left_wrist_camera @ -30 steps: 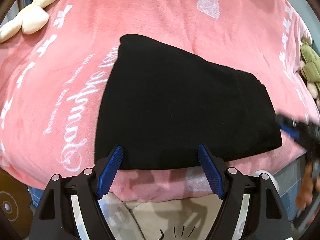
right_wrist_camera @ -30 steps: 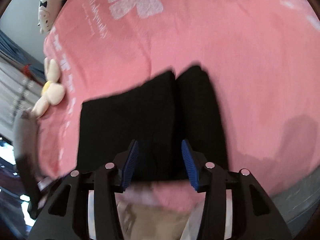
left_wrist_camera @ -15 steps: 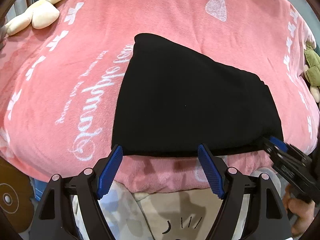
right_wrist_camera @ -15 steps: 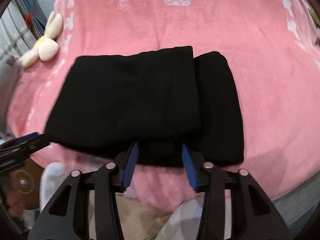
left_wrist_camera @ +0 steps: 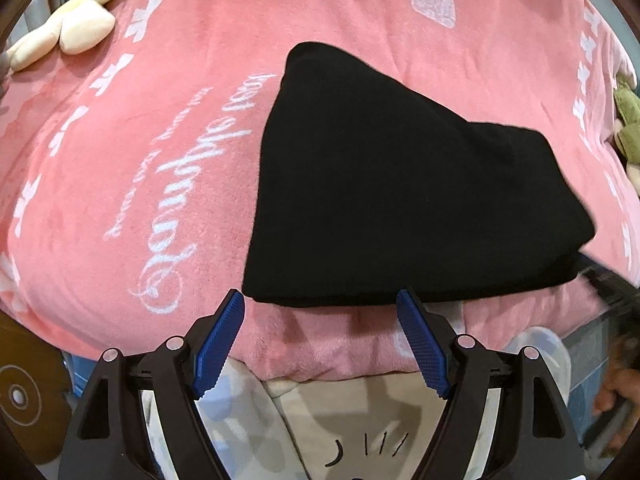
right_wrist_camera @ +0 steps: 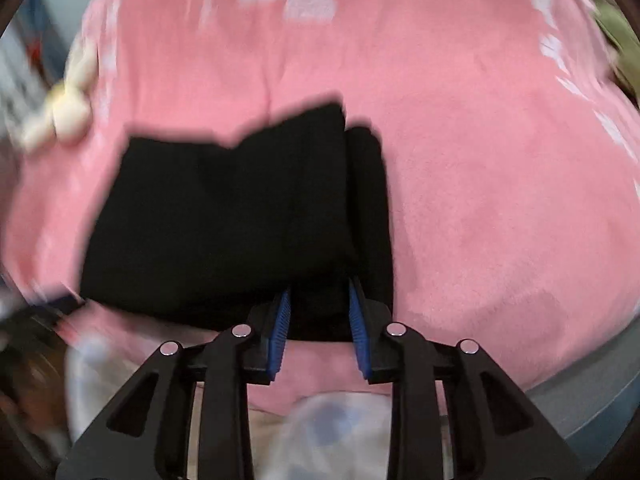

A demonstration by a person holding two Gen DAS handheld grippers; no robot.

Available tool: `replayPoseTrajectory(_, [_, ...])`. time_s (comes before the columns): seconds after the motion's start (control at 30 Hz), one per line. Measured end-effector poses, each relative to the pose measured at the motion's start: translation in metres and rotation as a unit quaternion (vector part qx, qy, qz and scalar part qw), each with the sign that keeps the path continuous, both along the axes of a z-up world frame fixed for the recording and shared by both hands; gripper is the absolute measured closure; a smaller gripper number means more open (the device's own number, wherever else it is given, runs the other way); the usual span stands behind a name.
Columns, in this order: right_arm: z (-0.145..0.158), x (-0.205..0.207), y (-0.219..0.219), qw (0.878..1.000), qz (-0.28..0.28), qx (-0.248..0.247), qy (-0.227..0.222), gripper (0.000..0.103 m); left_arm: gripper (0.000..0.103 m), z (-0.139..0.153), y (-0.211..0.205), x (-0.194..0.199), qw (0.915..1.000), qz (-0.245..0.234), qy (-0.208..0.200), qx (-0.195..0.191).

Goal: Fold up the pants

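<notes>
Black pants point(left_wrist_camera: 408, 184) lie folded into a flat stack on the pink blanket point(left_wrist_camera: 160, 168).

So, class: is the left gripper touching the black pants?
Apart. The left wrist view shows the left gripper open, pink blanket visible between its fingertips and the black pants.

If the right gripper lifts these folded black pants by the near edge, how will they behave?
The black pants look soft and floppy, so the layers would likely droop and unfold. One grip point near an end probably lets the far side drag on the plush pink blanket. Likely light.
</notes>
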State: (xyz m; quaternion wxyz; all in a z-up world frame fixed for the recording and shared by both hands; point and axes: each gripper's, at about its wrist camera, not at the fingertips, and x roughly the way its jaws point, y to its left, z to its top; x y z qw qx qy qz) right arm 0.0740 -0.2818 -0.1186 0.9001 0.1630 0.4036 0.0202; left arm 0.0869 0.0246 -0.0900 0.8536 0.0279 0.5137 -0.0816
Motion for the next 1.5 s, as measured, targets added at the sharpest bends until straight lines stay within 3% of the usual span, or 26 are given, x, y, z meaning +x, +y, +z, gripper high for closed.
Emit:
replayPoseTrajectory(0.1, [0.035, -0.011, -0.001, 0.998, -0.037, -0.003, -0.059, 0.076, 0.027, -0.003, 0.000, 0.000, 1.0000, 0.001, 0.003, 0.004])
replayPoseTrajectory(0.2, [0.067, -0.006, 0.003, 0.993, -0.035, -0.024, -0.111, 0.076, 0.027, -0.006, -0.003, 0.002, 0.9999, 0.002, 0.012, 0.004])
replayPoseTrajectory(0.27, [0.077, 0.002, 0.002, 0.993, -0.021, -0.002, -0.120, 0.076, 0.027, -0.005, -0.006, 0.002, 0.9999, -0.001, 0.008, 0.009])
replayPoseTrajectory(0.37, [0.055, 0.023, 0.011, 0.996, 0.004, -0.012, -0.089, 0.076, 0.027, -0.005, -0.007, 0.002, 0.9999, -0.002, 0.007, 0.012])
replayPoseTrajectory(0.47, [-0.013, 0.049, 0.014, 0.998, 0.008, -0.053, 0.014, 0.078, 0.027, -0.006, -0.007, 0.004, 0.9999, 0.000, 0.010, 0.011])
replayPoseTrajectory(0.5, [-0.017, 0.046, 0.010, 0.999, 0.000, -0.040, 0.002, 0.078, 0.027, -0.006, -0.007, 0.004, 0.9999, -0.002, 0.011, 0.010])
replayPoseTrajectory(0.57, [0.004, 0.043, 0.008, 1.000, -0.006, -0.016, -0.004, 0.077, 0.026, -0.006, -0.008, 0.005, 0.9998, -0.003, 0.010, 0.016])
replayPoseTrajectory(0.63, [0.028, 0.043, 0.009, 0.999, 0.004, -0.001, -0.038, 0.077, 0.026, -0.007, -0.009, 0.007, 0.9998, -0.003, 0.010, 0.016])
replayPoseTrajectory(0.73, [0.054, 0.067, 0.026, 0.996, 0.028, -0.047, -0.064, 0.077, 0.026, -0.006, -0.010, 0.009, 0.9999, 0.006, 0.008, 0.008])
replayPoseTrajectory(0.8, [0.038, 0.092, 0.030, 0.997, 0.035, -0.067, -0.036, 0.077, 0.026, -0.005, -0.012, 0.010, 0.9999, 0.003, 0.009, 0.011])
replayPoseTrajectory(0.87, [-0.003, 0.122, 0.025, 0.995, 0.024, -0.091, 0.025, 0.079, 0.026, -0.005, -0.012, 0.009, 0.9999, 0.000, 0.010, 0.013])
replayPoseTrajectory(0.97, [0.018, 0.118, 0.023, 0.999, 0.002, -0.049, -0.004, 0.076, 0.025, -0.005, -0.010, 0.009, 0.9997, -0.004, 0.010, 0.020])
replayPoseTrajectory(1.03, [0.037, 0.112, 0.031, 0.999, 0.019, -0.033, -0.036, 0.076, 0.023, -0.008, -0.008, 0.010, 0.9994, -0.001, 0.005, 0.034])
replayPoseTrajectory(1.1, [0.042, 0.122, 0.049, 0.995, 0.049, -0.072, -0.045, 0.076, 0.023, -0.012, -0.007, 0.014, 0.9994, 0.005, 0.011, 0.034])
replayPoseTrajectory(1.17, [0.020, 0.145, 0.049, 0.992, 0.039, -0.116, -0.006, 0.079, 0.023, -0.013, -0.007, 0.015, 0.9994, 0.008, 0.016, 0.031])
replayPoseTrajectory(1.2, [0.004, 0.152, 0.039, 0.993, 0.029, -0.108, 0.019, 0.079, 0.023, -0.011, -0.006, 0.015, 0.9995, 0.006, 0.014, 0.029])
replayPoseTrajectory(1.23, [-0.008, 0.157, 0.021, 0.998, 0.018, -0.054, 0.026, 0.079, 0.023, -0.010, -0.005, 0.014, 0.9995, 0.003, 0.011, 0.028])
replayPoseTrajectory(1.27, [-0.005, 0.155, 0.011, 0.999, 0.004, -0.026, 0.024, 0.080, 0.023, -0.009, -0.003, 0.014, 0.9996, 0.001, 0.007, 0.029])
replayPoseTrajectory(1.33, [0.014, 0.146, 0.013, 1.000, -0.020, -0.020, 0.014, 0.077, 0.023, -0.007, 0.000, 0.011, 0.9992, 0.002, -0.003, 0.040])
replayPoseTrajectory(1.4, [0.040, 0.135, 0.039, 0.999, 0.035, 0.001, -0.020, 0.077, 0.023, -0.008, 0.005, 0.011, 0.9994, 0.009, 0.000, 0.034])
replayPoseTrajectory(1.5, [0.053, 0.135, 0.089, 0.992, 0.123, 0.033, -0.024, 0.077, 0.023, -0.007, 0.011, 0.009, 0.9998, 0.010, 0.004, 0.016])
